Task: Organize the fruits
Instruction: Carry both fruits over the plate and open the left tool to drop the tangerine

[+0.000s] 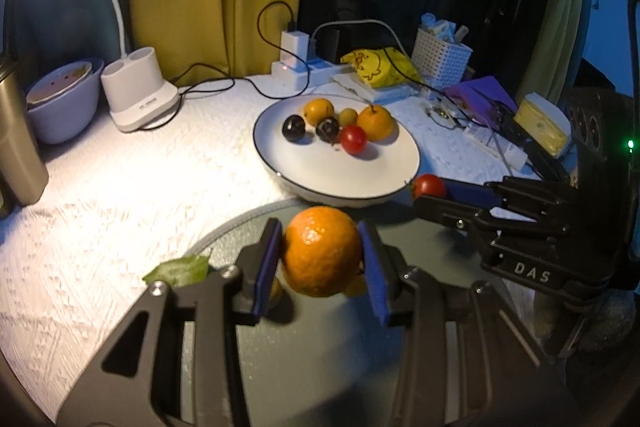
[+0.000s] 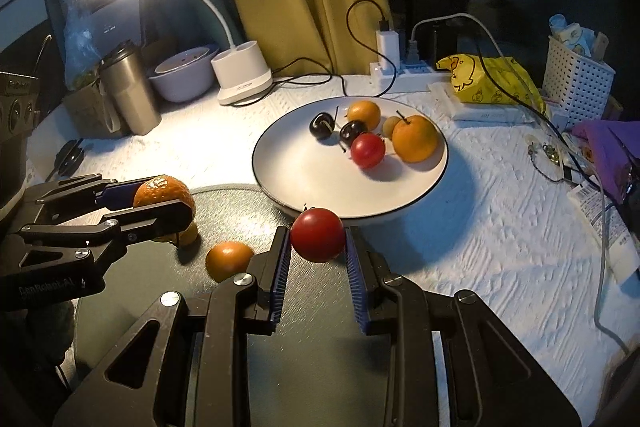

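Observation:
My left gripper (image 1: pixel 320 251) is shut on a mandarin orange (image 1: pixel 321 251), held above a dark round mat (image 1: pixel 304 367); the same gripper (image 2: pixel 160 201) and mandarin (image 2: pixel 162 191) show at the left of the right wrist view. My right gripper (image 2: pixel 317 235) is shut on a red cherry tomato (image 2: pixel 317 234), also seen as the tomato (image 1: pixel 429 185) in the left wrist view. Beyond stands a white plate (image 2: pixel 320 187) with several fruits: two dark cherries, a red tomato (image 2: pixel 368 150), an orange (image 2: pixel 415 138). A small orange fruit (image 2: pixel 228 259) lies on the mat (image 2: pixel 132 327).
A green leaf (image 1: pixel 180 270) lies at the mat's left edge. A lit desk lamp base (image 1: pixel 138 93), a lilac bowl (image 1: pixel 64 107) and a steel tumbler (image 2: pixel 128 91) stand at the back left. Power strip, cables, yellow bag (image 2: pixel 488 79) and white basket (image 2: pixel 578 79) crowd the back right.

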{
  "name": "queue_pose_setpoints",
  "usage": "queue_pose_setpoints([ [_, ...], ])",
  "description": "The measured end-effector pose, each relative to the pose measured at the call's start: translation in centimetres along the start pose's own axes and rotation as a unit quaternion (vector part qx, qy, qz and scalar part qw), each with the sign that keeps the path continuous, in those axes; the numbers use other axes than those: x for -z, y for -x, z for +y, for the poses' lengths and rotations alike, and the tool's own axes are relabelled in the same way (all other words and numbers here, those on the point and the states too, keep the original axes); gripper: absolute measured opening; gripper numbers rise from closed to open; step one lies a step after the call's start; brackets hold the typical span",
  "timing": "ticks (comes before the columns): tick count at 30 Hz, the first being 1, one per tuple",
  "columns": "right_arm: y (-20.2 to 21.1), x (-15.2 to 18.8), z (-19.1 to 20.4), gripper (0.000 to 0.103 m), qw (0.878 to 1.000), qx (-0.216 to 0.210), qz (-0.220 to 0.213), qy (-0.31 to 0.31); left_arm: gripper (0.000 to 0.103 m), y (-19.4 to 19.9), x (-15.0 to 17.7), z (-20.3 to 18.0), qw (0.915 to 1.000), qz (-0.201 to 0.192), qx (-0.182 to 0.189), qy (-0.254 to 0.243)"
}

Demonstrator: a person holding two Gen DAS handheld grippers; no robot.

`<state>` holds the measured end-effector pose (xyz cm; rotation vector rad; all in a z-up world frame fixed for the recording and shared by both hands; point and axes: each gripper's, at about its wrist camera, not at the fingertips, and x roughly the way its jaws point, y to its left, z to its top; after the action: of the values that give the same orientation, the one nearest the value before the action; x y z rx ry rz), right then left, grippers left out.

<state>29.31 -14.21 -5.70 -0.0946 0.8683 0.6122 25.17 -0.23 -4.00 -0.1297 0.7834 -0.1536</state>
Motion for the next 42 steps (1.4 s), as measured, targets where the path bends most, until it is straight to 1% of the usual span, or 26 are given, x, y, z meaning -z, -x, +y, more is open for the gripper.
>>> queue_pose_setpoints([
  [11,-1.2,-1.3,-1.7,0.030,1.000,-0.002,-0.005,-0.009,0.041,-1.8,-1.9,0.5,1.0000,0.003,-0.008,-0.001],
  [21,-2.4,-2.1,-3.6,0.030,1.000,0.001,-0.003,-0.021,0.041,-4.0,-3.4,0.8,0.9999,0.008,-0.011,-0.002],
  [29,-3.0,-2.5,-4.4,0.030,1.000,0.002,-0.006,-0.022,0.041,-5.9,-4.3,1.1,0.9998,0.017,-0.013,-0.002],
  [37,-3.6,-2.7,-4.7,0.030,1.000,0.003,-0.002,-0.025,0.041,-6.6,-4.9,1.1,0.9997,0.018,-0.018,-0.004],
  [42,-3.5,-2.8,-5.0,0.030,0.999,0.012,-0.004,-0.031,0.042,-6.7,-5.0,1.2,0.9997,0.018,-0.018,-0.002],
])
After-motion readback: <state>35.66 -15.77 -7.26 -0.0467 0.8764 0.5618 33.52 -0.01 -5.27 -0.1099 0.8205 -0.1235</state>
